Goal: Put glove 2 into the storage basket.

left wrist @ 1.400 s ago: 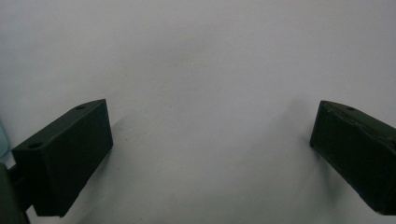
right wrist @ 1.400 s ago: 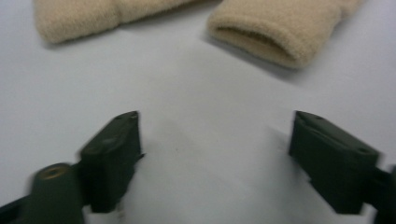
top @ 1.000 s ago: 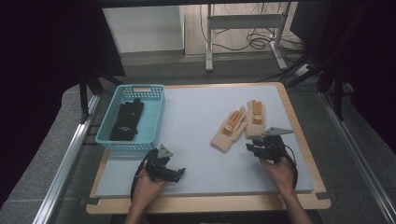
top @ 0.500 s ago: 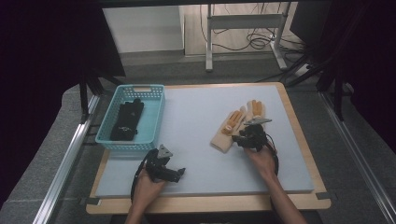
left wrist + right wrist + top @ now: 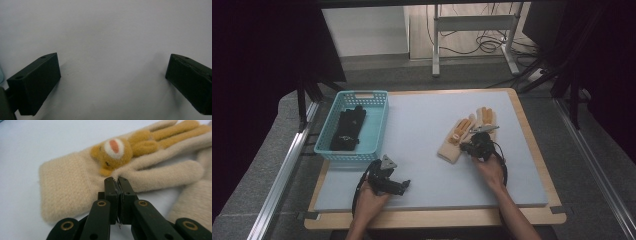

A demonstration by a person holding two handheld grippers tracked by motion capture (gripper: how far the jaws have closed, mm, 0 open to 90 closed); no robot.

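The left hand-held gripper rests on the bare surface with jaws wide apart, the basket beyond it. The right hand-held gripper is pinched together on a thin fold of the beige glove just ahead; so slight a bite could slip free if lifted, or drag the second glove lying against it.

The near glove is beige knit with an orange-brown bear figure whose snout is white with a pinkish-red spot; a second beige glove carries orange too. The basket is light blue latticework, holding something black, perhaps gloves. The mat is pale blue-grey, the table edge light wood
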